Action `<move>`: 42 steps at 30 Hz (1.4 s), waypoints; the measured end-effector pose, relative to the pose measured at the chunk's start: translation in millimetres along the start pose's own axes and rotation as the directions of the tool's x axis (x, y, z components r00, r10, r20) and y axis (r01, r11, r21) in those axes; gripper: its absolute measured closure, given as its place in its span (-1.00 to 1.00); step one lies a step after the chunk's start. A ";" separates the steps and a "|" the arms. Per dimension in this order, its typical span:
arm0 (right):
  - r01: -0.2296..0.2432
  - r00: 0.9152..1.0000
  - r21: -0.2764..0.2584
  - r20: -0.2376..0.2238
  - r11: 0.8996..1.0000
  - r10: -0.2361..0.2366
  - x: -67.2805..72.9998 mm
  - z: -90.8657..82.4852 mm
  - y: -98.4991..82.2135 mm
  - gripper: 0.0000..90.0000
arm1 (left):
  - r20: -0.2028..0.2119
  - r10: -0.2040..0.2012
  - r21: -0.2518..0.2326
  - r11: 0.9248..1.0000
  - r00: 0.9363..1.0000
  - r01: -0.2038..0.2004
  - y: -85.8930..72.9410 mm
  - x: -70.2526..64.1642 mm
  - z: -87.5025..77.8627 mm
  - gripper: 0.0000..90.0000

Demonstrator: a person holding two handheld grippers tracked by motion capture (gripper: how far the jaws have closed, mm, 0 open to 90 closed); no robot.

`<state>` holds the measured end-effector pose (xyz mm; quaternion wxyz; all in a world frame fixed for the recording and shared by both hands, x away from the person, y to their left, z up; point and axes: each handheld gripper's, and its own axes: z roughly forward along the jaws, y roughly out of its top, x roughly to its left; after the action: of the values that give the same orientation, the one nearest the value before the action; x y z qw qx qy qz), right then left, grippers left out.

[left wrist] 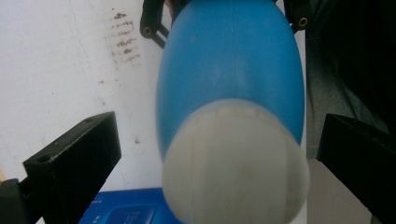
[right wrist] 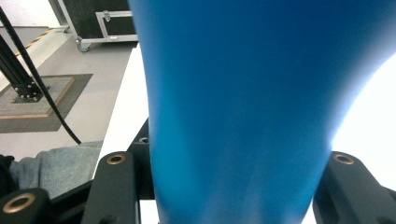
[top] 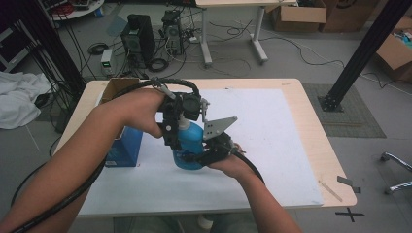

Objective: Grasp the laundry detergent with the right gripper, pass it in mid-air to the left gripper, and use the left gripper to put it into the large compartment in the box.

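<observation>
A blue plastic bottle [top: 190, 145] with a rounded body and a whitish cap [left wrist: 236, 163] stands upright on the white sheet [top: 272, 145] that covers the table, near its middle. The smooth, opaque body widens toward the base. The cap tops a narrower neck.

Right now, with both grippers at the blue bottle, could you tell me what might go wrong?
1. The right gripper clamps the blue bottle low; twisting the white cap could tip it.
2. The left gripper straddles the cap with open jaws and could close off-centre.
3. The blue box stands close.
</observation>
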<state>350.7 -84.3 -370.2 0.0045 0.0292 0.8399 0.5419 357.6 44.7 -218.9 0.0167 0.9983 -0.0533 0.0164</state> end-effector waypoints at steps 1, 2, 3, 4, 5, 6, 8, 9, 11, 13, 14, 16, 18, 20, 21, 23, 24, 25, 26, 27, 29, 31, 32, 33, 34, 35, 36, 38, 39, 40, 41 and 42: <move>0.000 1.000 0.000 0.000 1.000 0.000 0.0 0.0 0.0 0.00 | 0.000 0.001 0.000 1.000 1.000 -0.001 0.7 -0.2 0.5 -1.00; -0.002 1.000 -0.001 0.000 1.000 0.002 0.4 0.0 0.9 0.00 | -0.003 0.002 -0.005 1.000 1.000 -0.002 2.1 -0.7 2.0 -1.00; -0.002 1.000 -0.001 0.000 1.000 0.002 0.4 0.0 0.9 0.00 | -0.003 0.002 -0.005 1.000 1.000 -0.002 2.1 -0.7 2.0 -1.00; 0.003 1.000 -0.004 -0.001 1.000 -0.003 0.6 0.0 1.7 0.00 | -0.001 0.005 -0.001 1.000 1.000 -0.005 2.9 -0.9 2.3 -1.00; 0.003 1.000 -0.004 -0.001 1.000 -0.003 0.6 0.0 1.7 0.00 | -0.001 0.006 0.001 1.000 1.000 -0.006 3.7 -1.1 2.9 -1.00; 0.007 1.000 -0.006 -0.001 1.000 -0.007 1.2 0.1 2.6 0.00 | -0.002 0.007 0.006 1.000 1.000 -0.007 5.2 -1.6 4.4 -0.99; 0.003 1.000 -0.008 -0.002 1.000 -0.003 1.6 0.3 2.8 0.00 | -0.004 0.006 0.006 1.000 1.000 -0.006 6.1 -2.0 5.5 -0.99; 0.009 1.000 -0.006 -0.001 1.000 -0.009 1.6 0.6 3.1 0.00 | -0.004 0.000 0.002 1.000 1.000 0.000 6.3 -2.7 6.5 -0.99; 0.009 1.000 -0.006 -0.004 1.000 -0.009 1.7 0.7 3.2 0.00 | -0.004 0.008 0.008 1.000 1.000 -0.008 7.5 -2.7 7.4 -0.97; 0.010 1.000 -0.006 -0.005 1.000 -0.010 1.9 1.6 3.3 0.00 | -0.003 0.016 0.014 1.000 1.000 -0.016 9.0 -3.0 7.7 -0.93; 0.013 1.000 -0.006 -0.004 1.000 -0.013 1.9 1.6 3.5 0.00 | -0.006 0.014 0.014 1.000 1.000 -0.014 9.3 -3.4 8.1 -0.93; 0.012 1.000 -0.006 -0.006 1.000 -0.012 1.8 1.5 3.6 0.00 | -0.011 0.013 0.011 1.000 1.000 -0.013 9.6 -3.8 8.6 -0.92; 0.009 1.000 -0.008 -0.004 1.000 -0.009 1.8 1.0 3.7 0.00 | -0.007 0.017 0.017 1.000 1.000 -0.017 10.7 -3.9 8.4 -0.91; 0.011 1.000 -0.010 -0.002 1.000 -0.011 1.7 0.7 3.8 0.00 | -0.014 0.021 0.028 0.999 1.000 -0.021 11.8 -4.0 9.0 -0.88; 0.013 1.000 -0.013 0.001 1.000 -0.013 1.7 0.8 3.7 0.00 | -0.016 0.021 0.034 0.999 1.000 -0.021 12.2 -4.1 9.1 -0.85; 0.018 1.000 -0.012 0.000 1.000 -0.018 1.6 1.2 3.6 0.00 | -0.026 0.024 0.042 0.999 0.999 -0.023 13.1 -4.4 9.8 -0.79; 0.016 1.000 -0.010 -0.002 1.000 -0.017 1.8 1.3 3.6 0.00 | -0.023 0.026 0.041 0.999 0.999 -0.025 13.6 -4.5 10.4 -0.77; 0.016 1.000 -0.010 -0.002 1.000 -0.017 1.8 1.3 3.6 0.00 | -0.023 0.026 0.041 0.999 0.999 -0.025 13.6 -4.5 10.4 -0.75; 0.018 1.000 -0.009 0.000 1.000 -0.018 2.1 1.5 3.7 0.00 | -0.023 0.026 0.038 0.999 0.999 -0.025 14.0 -4.8 10.6 -0.73; 0.018 1.000 -0.009 0.000 1.000 -0.018 2.1 1.5 3.7 0.00 | -0.023 0.026 0.038 0.999 0.999 -0.025 14.0 -4.8 10.6 -0.71; 0.015 1.000 -0.013 -0.004 1.000 -0.015 2.4 1.6 3.9 0.00 | -0.021 0.028 0.044 0.999 0.999 -0.027 14.8 -4.8 10.5 -0.70; 0.021 1.000 -0.014 0.001 1.000 -0.021 2.2 1.7 3.7 0.00 | -0.022 0.028 0.047 0.999 0.999 -0.027 15.4 -5.4 10.0 -0.67; 0.020 1.000 -0.015 0.001 1.000 -0.020 2.1 1.7 3.6 0.00 | -0.023 0.029 0.048 0.998 0.999 -0.028 15.5 -5.6 9.7 -0.65; 0.015 1.000 -0.018 -0.004 1.000 -0.015 2.6 1.6 3.6 0.00 | -0.023 0.029 0.048 0.998 0.999 -0.028 15.5 -5.6 9.7 -0.65; 0.015 1.000 -0.018 -0.004 1.000 -0.015 2.6 1.6 3.6 0.00 | -0.027 0.028 0.044 0.999 0.999 -0.027 15.4 -5.9 10.0 -0.65; 0.015 1.000 -0.018 -0.003 1.000 -0.015 2.5 1.7 3.4 0.00 | -0.028 0.027 0.044 0.999 0.999 -0.026 15.5 -5.9 9.8 -0.64; 0.020 1.000 -0.016 0.001 1.000 -0.020 2.0 1.9 3.3 0.00 | -0.024 0.026 0.045 0.999 0.999 -0.024 15.7 -6.1 10.0 -0.63; 0.019 1.000 -0.017 0.001 1.000 -0.019 2.2 2.1 3.2 0.00 | -0.023 0.026 0.049 0.999 0.999 -0.025 15.7 -6.2 10.4 -0.60; 0.019 1.000 -0.017 0.001 1.000 -0.019 2.2 2.1 3.2 0.00 | -0.023 0.028 0.055 0.998 0.999 -0.027 15.9 -6.1 10.8 -0.60; 0.018 1.000 -0.015 0.000 1.000 -0.018 2.5 2.2 3.3 0.00 | -0.023 0.026 0.054 0.998 0.999 -0.024 15.5 -6.3 12.1 -0.57; 0.018 1.000 -0.015 0.000 1.000 -0.018 2.5 2.2 3.3 0.00 | -0.023 0.026 0.054 0.998 0.999 -0.024 15.5 -6.3 12.1 -0.56; 0.017 1.000 -0.012 0.000 1.000 -0.017 2.2 3.1 2.8 0.00 | -0.027 0.026 0.064 0.998 0.999 -0.024 15.2 -6.3 13.4 -0.55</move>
<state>348.7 -80.2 -369.0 0.0094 0.0218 0.8369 0.5468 350.1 29.8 -232.0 -0.0146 0.9973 -0.0649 0.0321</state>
